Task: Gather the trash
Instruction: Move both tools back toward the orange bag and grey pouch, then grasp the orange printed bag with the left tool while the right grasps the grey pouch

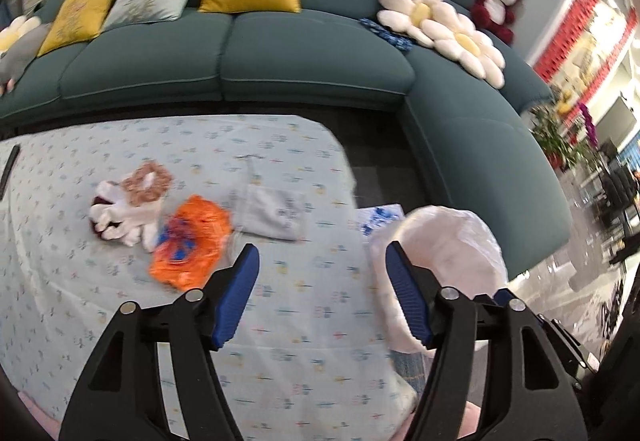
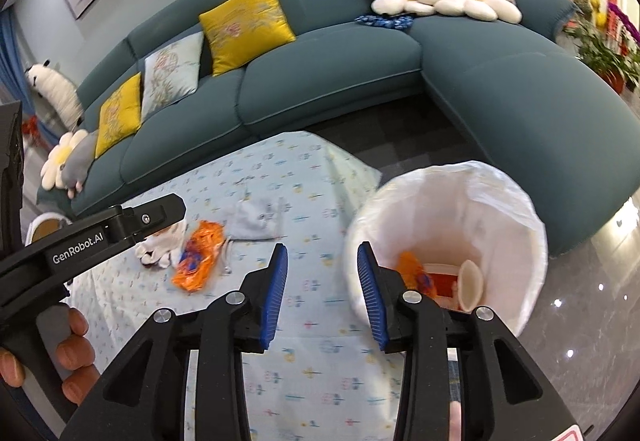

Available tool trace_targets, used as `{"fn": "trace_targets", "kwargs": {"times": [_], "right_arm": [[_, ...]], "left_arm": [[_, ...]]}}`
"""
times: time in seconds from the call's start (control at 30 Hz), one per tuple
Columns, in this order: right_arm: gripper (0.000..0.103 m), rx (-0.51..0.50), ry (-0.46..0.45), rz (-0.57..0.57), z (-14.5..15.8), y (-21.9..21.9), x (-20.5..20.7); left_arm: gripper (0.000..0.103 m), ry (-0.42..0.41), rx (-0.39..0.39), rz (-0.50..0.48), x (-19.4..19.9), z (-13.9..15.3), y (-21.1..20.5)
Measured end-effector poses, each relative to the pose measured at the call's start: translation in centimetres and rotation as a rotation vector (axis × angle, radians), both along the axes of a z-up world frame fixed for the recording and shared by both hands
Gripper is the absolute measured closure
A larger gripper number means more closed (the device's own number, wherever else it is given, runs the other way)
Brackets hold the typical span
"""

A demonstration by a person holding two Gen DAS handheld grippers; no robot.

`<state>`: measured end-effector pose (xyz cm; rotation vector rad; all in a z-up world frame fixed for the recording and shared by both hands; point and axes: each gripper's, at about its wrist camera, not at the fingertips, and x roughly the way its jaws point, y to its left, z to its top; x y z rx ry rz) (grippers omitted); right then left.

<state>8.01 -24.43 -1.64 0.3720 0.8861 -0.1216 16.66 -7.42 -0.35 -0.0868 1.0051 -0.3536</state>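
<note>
The orange wrapper (image 1: pixel 190 243) lies ahead-left of the empty, open left gripper (image 1: pixel 320 291), nearer it than the open right gripper (image 2: pixel 322 291).

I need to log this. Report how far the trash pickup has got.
Done: the lined bin already holds an orange wrapper and a cup. In hand: nothing; left gripper and right gripper are open, empty. Left: orange bag and crumpled tissue on the table.
</note>
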Motion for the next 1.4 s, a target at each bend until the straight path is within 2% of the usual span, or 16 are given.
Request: {"fn": "trace_targets", "kwargs": {"times": [0.3, 0.43, 0.63, 0.77, 1.03, 1.27, 1.33, 1.4], "right_arm": [[0.063, 0.001, 0.040, 0.054, -1.7, 4.2, 2.7], [0.056, 0.013, 0.060, 0.059, -2.9, 5.3, 4.0], [0.056, 0.018, 0.103, 0.077, -5.2, 6.6, 6.3], [0.056, 0.022, 0.130, 0.082, -6.9, 7.3, 8.4], [0.056, 0.029, 0.195, 0.083, -10.9, 7.8, 13.2], [0.056, 0.032, 0.247, 0.082, -14.1, 8.1, 16.4], [0.056, 0.035, 0.259, 0.078, -14.9, 8.1, 17.2], [0.056, 0.042, 0.267, 0.076, -15.5, 8.1, 18.0]], "left_arm": [[0.035, 0.058, 0.003, 0.105, 1.7, -2.9, 6.7], [0.031, 0.077, 0.021, 0.136, 2.2, -4.2, 8.5], [0.028, 0.107, 0.067, 0.155, 3.1, -7.2, 10.7], [0.025, 0.150, 0.083, 0.164, 3.9, -9.5, 11.4], [0.025, 0.231, 0.106, 0.142, 5.9, -13.8, 11.1], [0.025, 0.268, 0.125, 0.128, 7.9, -16.0, 9.6], [0.026, 0.272, 0.134, 0.133, 8.3, -16.4, 9.4], [0.033, 0.276, 0.139, 0.134, 8.7, -16.8, 9.2]]}}
